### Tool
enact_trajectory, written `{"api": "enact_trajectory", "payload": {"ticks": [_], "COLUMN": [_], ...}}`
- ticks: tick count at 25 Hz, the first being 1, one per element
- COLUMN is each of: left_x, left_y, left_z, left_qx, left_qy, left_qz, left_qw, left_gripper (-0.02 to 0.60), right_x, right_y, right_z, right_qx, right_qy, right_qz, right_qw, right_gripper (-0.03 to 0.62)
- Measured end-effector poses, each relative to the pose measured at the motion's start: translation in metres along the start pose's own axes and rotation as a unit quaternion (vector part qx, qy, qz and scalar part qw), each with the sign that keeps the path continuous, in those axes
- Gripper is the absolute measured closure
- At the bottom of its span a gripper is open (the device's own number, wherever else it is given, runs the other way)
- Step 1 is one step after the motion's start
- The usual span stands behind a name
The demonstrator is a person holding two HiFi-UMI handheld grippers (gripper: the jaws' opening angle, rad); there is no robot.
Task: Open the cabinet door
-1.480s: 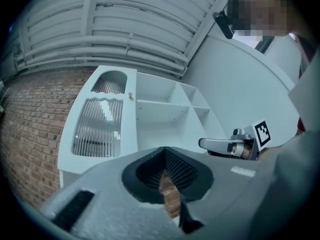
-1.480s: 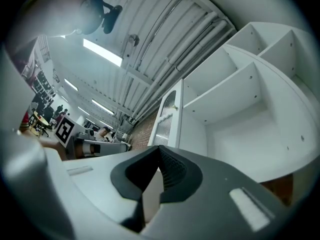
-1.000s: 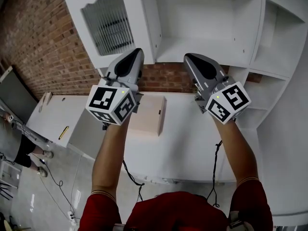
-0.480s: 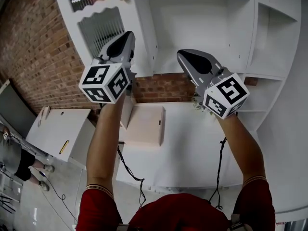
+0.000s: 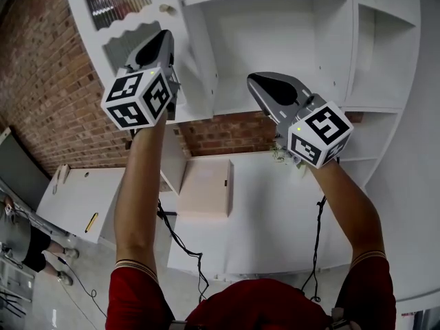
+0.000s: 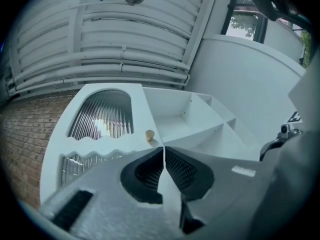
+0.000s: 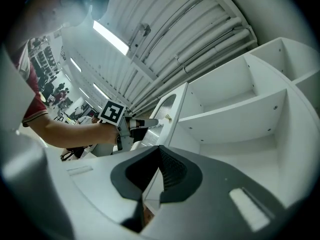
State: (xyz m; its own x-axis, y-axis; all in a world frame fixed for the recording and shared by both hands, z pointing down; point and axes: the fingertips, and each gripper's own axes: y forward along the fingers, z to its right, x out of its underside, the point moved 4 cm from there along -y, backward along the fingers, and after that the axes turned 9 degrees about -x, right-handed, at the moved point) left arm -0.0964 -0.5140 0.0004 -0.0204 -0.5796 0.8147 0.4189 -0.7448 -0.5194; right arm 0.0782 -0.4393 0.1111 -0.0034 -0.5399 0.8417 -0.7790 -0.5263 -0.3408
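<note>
So the left gripper (image 6: 163,150) has its jaws pressed flat together with nothing between them. It hangs up in the upper left of the head view, nose pointed at the cabinet door (image 6: 141,114). In the left gripper view the little brass knob (image 6: 149,135) sits just above the closed tips, slightly left of centre, near them but not touching as far as I can see. The right gripper (image 7: 159,151) is closed on nothing too. It floats in the middle of the head view in front of the open shelves (image 5: 275,40), doing nothing useful. The door is the white panel with the ribbed glass (image 6: 102,115), at the left edge of the shelving. I honestly can't say whether it's flush or already swung out a bit. My read is that this is the approach step, lining up on the knob, with no grab made yet. The next move needs the left jaws to spread, slide either side of the knob and pinch it, then pull along the door's swing. It's a small round knob, so I'd guess the grip needs to be square on or it'll slip. Behind all this there's a brick wall (image 5: 48,67), and a white counter (image 5: 275,205) lower in the frame.
</note>
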Motion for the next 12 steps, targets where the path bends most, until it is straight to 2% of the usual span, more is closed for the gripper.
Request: {"api": "enact_trajectory", "payload": {"ticks": [12], "left_x": [-0.017], "left_y": [0.038], "left_z": [-0.016], "left_qx": [-0.031], "left_qy": [0.052], "left_qz": [0.004], "left_qw": [0.9982], "left_gripper": [0.506], "right_x": [0.001], "right_y": [0.003], "right_z": [0.004], "right_qx": [-0.008], "right_qy": [-0.019], "right_qz": [-0.022], "right_qw": [1.000], "right_gripper": [0.582]}}
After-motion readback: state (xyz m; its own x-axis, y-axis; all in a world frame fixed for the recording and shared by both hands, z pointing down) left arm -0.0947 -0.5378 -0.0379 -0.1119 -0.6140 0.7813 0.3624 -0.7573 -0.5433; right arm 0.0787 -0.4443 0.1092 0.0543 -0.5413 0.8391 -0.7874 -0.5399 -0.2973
